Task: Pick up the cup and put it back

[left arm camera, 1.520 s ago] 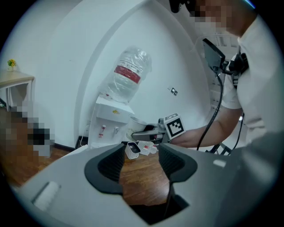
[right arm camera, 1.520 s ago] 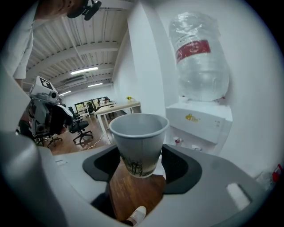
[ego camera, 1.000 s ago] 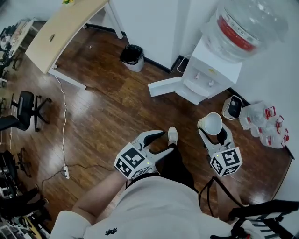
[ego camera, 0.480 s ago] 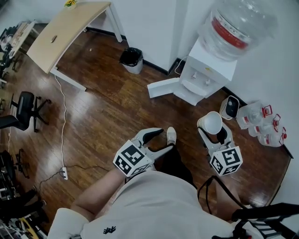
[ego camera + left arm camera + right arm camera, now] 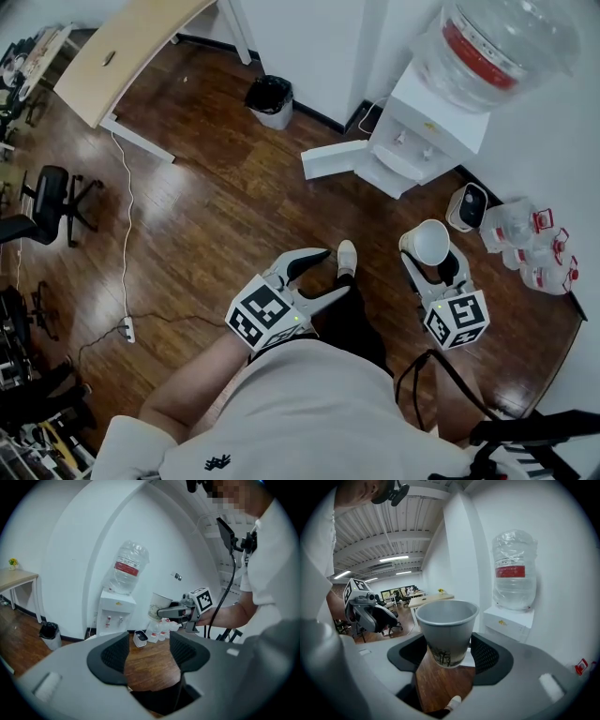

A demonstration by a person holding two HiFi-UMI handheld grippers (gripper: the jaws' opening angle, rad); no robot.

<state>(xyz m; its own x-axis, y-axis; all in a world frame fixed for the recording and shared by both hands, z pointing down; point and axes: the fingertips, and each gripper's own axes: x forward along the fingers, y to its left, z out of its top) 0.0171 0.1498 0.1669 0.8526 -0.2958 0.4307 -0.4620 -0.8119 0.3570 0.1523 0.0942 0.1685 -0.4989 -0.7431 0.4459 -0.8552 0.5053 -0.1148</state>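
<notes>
**Holding cup [image 5: 447, 629] in right gripper [image 5: 449, 654]**

Right gripper's jaws pinched the paper cup low on its wall, one jaw each side. Cup stood upright, mouth up, rim well above the jaws, in the air over the wood floor [image 5: 216, 216] near the water dispenser [image 5: 424, 141]. Left gripper [image 5: 149, 651] had its jaws spread with nothing between them, just floor beyond.

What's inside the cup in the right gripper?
The paper cup in the right gripper shows only bare white inner wall from above; no contents visible. Its very bottom cannot be made out.
</notes>
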